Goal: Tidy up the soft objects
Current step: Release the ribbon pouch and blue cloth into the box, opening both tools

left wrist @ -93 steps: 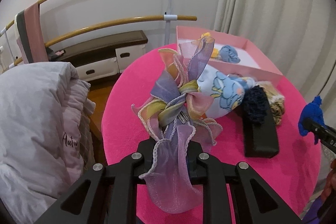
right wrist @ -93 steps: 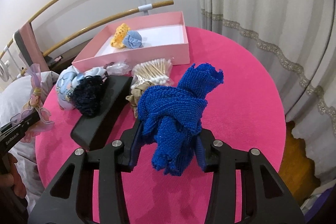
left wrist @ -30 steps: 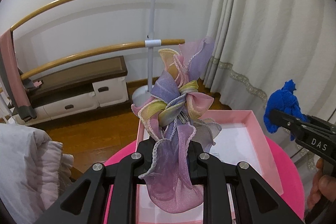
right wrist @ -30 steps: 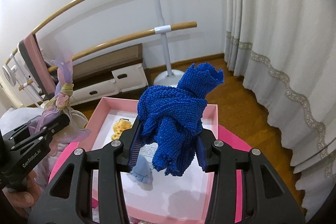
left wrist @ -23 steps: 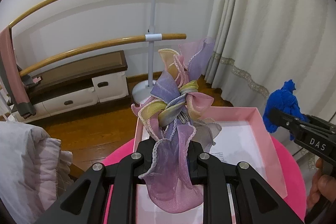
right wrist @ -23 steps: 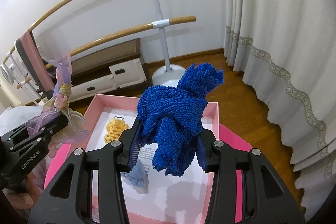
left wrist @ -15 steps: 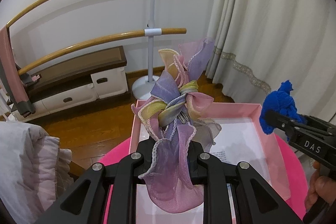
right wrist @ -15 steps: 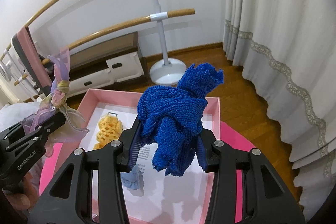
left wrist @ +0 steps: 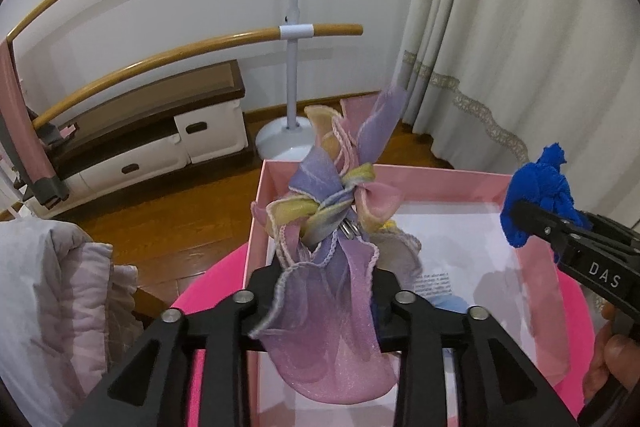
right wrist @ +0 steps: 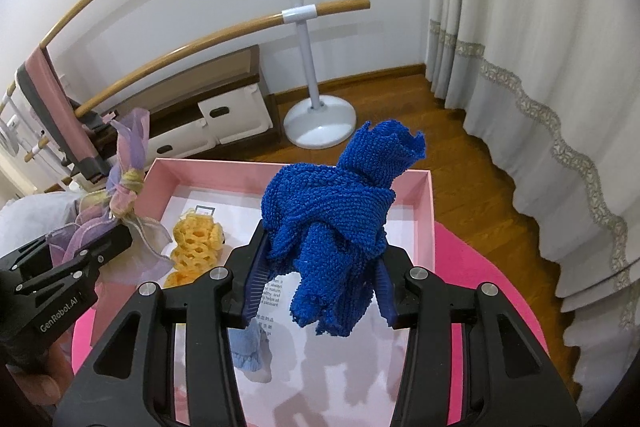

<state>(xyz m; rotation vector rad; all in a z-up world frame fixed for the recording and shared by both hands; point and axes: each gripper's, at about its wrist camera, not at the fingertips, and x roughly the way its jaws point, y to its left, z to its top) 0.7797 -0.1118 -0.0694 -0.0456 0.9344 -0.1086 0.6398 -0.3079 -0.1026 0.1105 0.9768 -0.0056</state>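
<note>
I have both grippers poised over the pink box (right wrist: pixel 424 211), which sits on the magenta round table (right wrist: pixel 480 267), because that box is evidently the collecting point: a yellow crocheted scrunchie (right wrist: pixel 196 239) and a pale blue fabric piece (right wrist: pixel 248 351) already lie on its white floor. My left gripper (left wrist: pixel 326 291) carries the pastel organza ribbon bow (left wrist: pixel 332 211) above the box's left half; its jaws have just been opening, the bow's tail hangs between them with a gap on either side, and I judge the grasp let go, though the bow has not visibly dropped. My right gripper (right wrist: pixel 320 291) is clamped on the blue knitted cloth (right wrist: pixel 332 227), the ridged pads pressing its bunched folds from both sides; those jaws have eased apart slightly, yet contact remains. The cloth hangs over the box's right half, clear of the items below. Both tools point steeply downward, which I read as positioning for a short drop inside the walls. Risk: the light bow may snag on a finger.
</note>
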